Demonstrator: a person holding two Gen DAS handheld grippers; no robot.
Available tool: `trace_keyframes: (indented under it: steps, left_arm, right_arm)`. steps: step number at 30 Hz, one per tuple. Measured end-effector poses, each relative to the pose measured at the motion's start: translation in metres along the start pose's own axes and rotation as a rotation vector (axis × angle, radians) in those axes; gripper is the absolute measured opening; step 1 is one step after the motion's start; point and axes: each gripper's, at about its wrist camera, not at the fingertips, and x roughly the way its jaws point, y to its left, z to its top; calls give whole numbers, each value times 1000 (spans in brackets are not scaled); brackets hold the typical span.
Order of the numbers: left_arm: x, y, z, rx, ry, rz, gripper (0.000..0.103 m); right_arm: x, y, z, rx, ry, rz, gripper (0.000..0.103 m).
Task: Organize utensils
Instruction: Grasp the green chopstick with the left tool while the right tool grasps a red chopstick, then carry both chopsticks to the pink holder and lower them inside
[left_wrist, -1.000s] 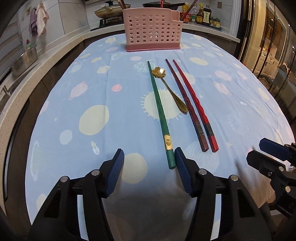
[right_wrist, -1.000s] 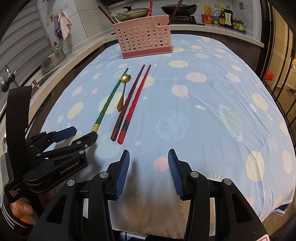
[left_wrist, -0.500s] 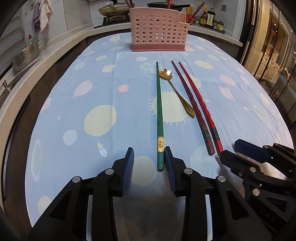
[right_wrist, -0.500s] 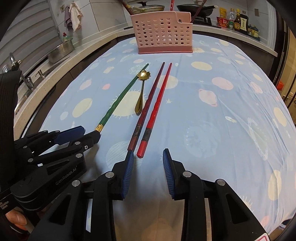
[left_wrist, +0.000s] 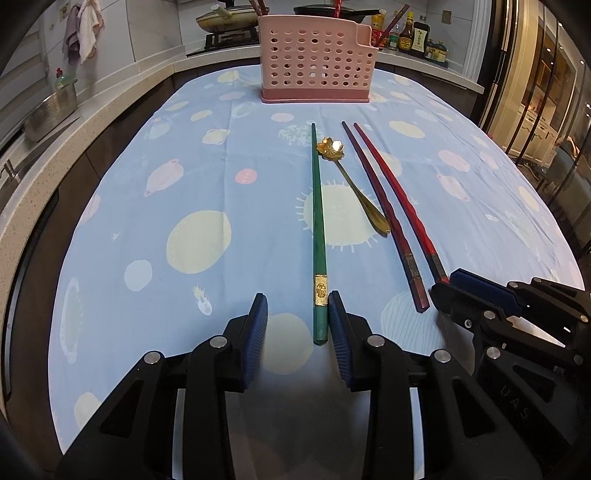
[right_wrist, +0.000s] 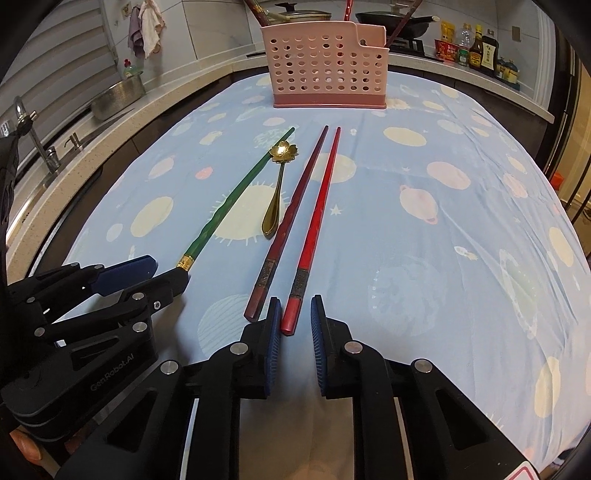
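Our left gripper (left_wrist: 297, 321) jaws apart around the green chopstick (left_wrist: 318, 236) end, our right gripper (right_wrist: 294, 319) jaws just closing beside the red chopstick (right_wrist: 317, 218) end, not clamped, pink holder (right_wrist: 325, 70) far across the cloth (right_wrist: 424, 258)

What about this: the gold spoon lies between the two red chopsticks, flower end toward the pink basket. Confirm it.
Not quite. The gold spoon lies between the green chopstick and the darker red chopstick; the bright red chopstick lies on that one's far side. The left wrist view shows it. Its flower end does point toward the pink basket.
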Motion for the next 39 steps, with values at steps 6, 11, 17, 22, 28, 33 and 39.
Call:
trace_keyframes:
  steps: [6, 11, 17, 22, 28, 33, 39]
  left_arm:
    - [0, 0, 0, 0, -1, -3, 30]
    - [-2, 2, 3, -6, 3, -18, 9]
    - [-7, 5, 0, -29, 11, -59, 7]
    - [-19, 8, 2, -46, -4, -70, 7]
    - [-45, 12, 9, -66, -44, -66, 7]
    - [-74, 15, 24, -81, -99, -67, 7]
    - [-104, 14, 58, -74, -184, -80, 7]
  right_arm:
    - [0, -4, 0, 5, -3, -3, 9]
    - [-5, -5, -3, 3, -10, -12, 8]
    - [-25, -12, -1, 17, -43, -14, 8]
    - [-50, -19, 2, 35, -83, -12, 7]
    - [-81, -25, 9, 54, -144, -10, 7]
    - [-106, -34, 26, 77, -204, -13, 7]
    - [-134, -42, 61, 88, -294, 1, 7]
